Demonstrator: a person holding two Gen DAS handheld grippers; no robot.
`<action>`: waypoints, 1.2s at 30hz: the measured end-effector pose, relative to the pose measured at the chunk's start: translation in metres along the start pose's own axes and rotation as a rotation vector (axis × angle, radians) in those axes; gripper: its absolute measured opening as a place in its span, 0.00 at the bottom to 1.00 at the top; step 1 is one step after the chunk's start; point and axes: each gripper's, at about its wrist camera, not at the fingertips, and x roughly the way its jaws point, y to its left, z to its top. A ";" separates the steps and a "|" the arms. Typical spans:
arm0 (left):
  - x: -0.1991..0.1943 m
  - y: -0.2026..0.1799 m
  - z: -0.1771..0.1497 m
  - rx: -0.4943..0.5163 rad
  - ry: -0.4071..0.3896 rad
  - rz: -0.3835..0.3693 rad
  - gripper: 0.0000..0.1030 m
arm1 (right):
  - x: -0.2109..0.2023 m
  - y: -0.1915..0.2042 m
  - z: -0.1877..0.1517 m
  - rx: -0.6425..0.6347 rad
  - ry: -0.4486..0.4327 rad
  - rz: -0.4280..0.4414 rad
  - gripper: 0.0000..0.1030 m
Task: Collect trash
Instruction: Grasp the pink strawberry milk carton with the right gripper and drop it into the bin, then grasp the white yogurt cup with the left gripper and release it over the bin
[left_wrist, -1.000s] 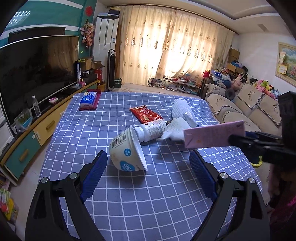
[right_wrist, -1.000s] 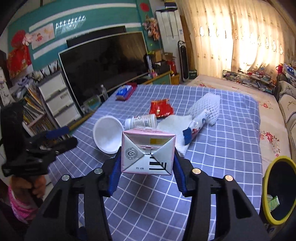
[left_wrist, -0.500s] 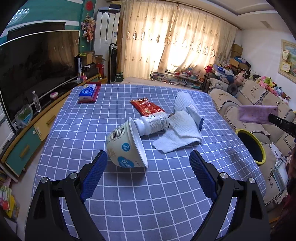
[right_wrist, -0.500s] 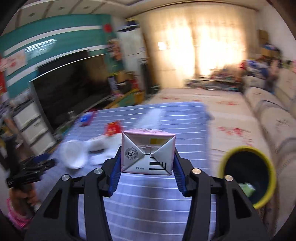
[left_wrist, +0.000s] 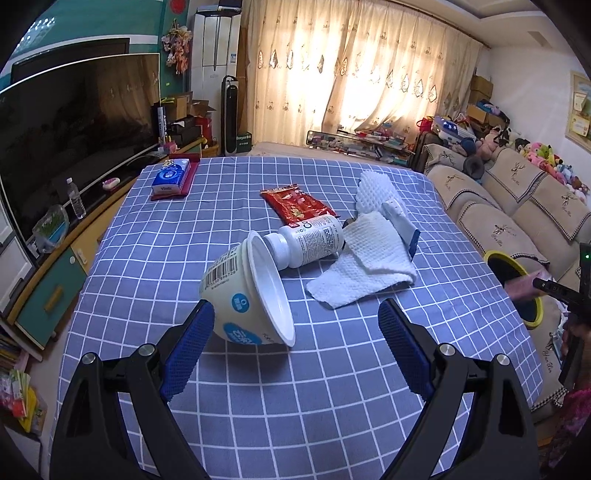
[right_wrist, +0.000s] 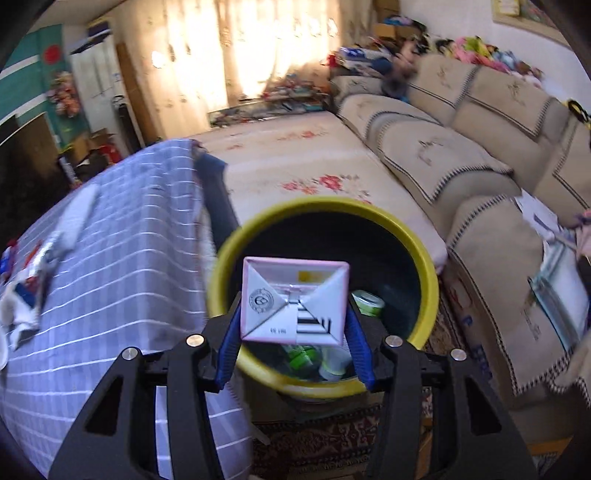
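Beside checked table (right_wrist: 110, 258): pink carton (right_wrist: 293, 301) gripped above yellow-rimmed bin (right_wrist: 430, 280).

The right gripper (right_wrist: 293, 325) is clamped on a pink carton (right_wrist: 294, 301), its blue pads (right_wrist: 229, 343) pressed against the carton's two sides, and it hangs over the mouth of the yellow-rimmed bin (right_wrist: 430, 266) off the table's right edge. The left gripper (left_wrist: 295, 345) hovers low over the table's near part, jaws spread wide and holding nothing.
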 end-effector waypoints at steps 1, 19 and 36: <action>0.002 0.000 0.001 0.002 0.003 0.007 0.86 | 0.003 0.001 0.001 0.006 -0.003 0.000 0.55; 0.046 0.022 0.017 -0.016 0.050 0.158 0.86 | 0.007 0.025 -0.003 -0.036 0.000 0.040 0.56; 0.068 0.052 0.017 -0.074 0.119 0.184 0.33 | 0.010 0.033 -0.006 -0.047 0.010 0.047 0.57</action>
